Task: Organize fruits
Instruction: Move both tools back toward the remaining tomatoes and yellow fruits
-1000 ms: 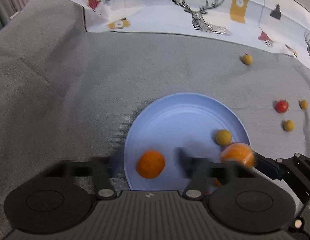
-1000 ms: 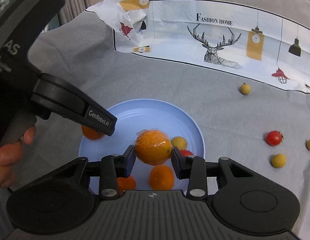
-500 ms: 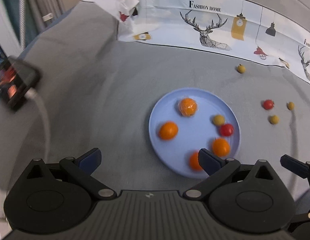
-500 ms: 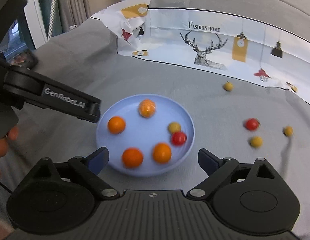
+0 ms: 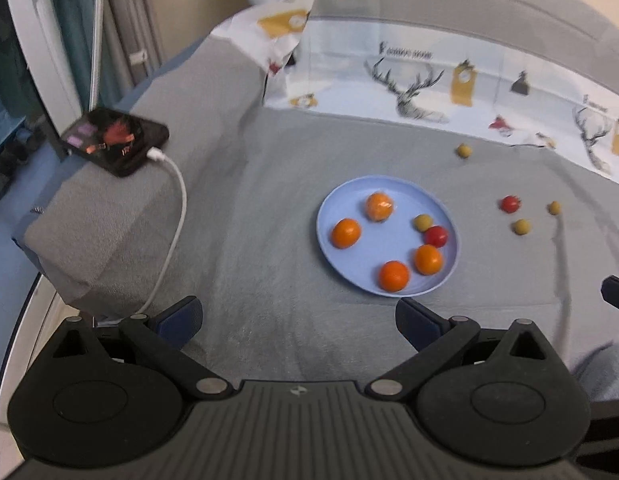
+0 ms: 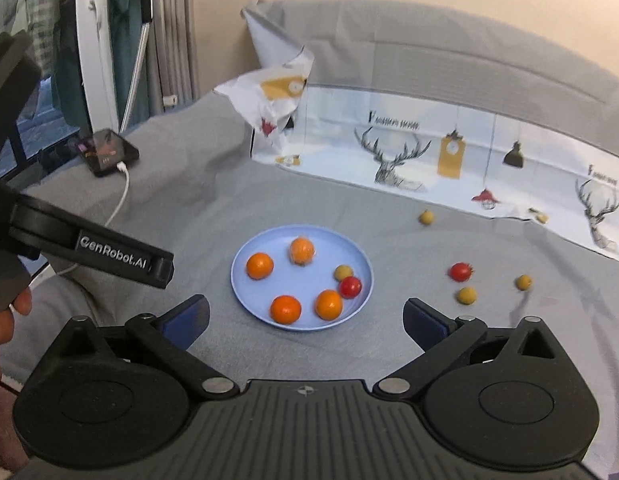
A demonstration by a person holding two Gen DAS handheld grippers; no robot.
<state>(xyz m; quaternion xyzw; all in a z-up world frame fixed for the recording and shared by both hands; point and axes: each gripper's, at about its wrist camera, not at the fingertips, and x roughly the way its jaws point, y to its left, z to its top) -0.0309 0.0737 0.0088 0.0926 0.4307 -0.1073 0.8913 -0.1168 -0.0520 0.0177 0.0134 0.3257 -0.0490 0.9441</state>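
At the far left a black smartphone (image 5: pixel 114 141) on a white charging cable (image 5: pixel 174 216) lies on a raised fold of the grey cloth (image 5: pixel 245 240), well apart from the fruit; a low sweep of the left gripper (image 5: pixel 297 316) could snag that cable. This gripper's jaws have just been opening and stand wide with nothing between them. The round pale-blue plastic plate (image 5: pixel 341 204) holds four oranges, one of them wrapped in clear film (image 5: pixel 379 207), plus a small yellow-green fruit (image 5: pixel 422 223) touching a red cherry tomato (image 5: pixel 436 236); a careless placement could knock these round things rolling off the shallow rim. The right gripper (image 6: pixel 305 318) has also just been opening and is empty, hanging short of the plate. To the right, still on the cloth, lie a second red tomato (image 6: pixel 460 271) and three small yellow-green fruits (image 6: pixel 467 295); being small and round on soft, wrinkled fabric, they may slip from wide jaws or roll away when nudged.
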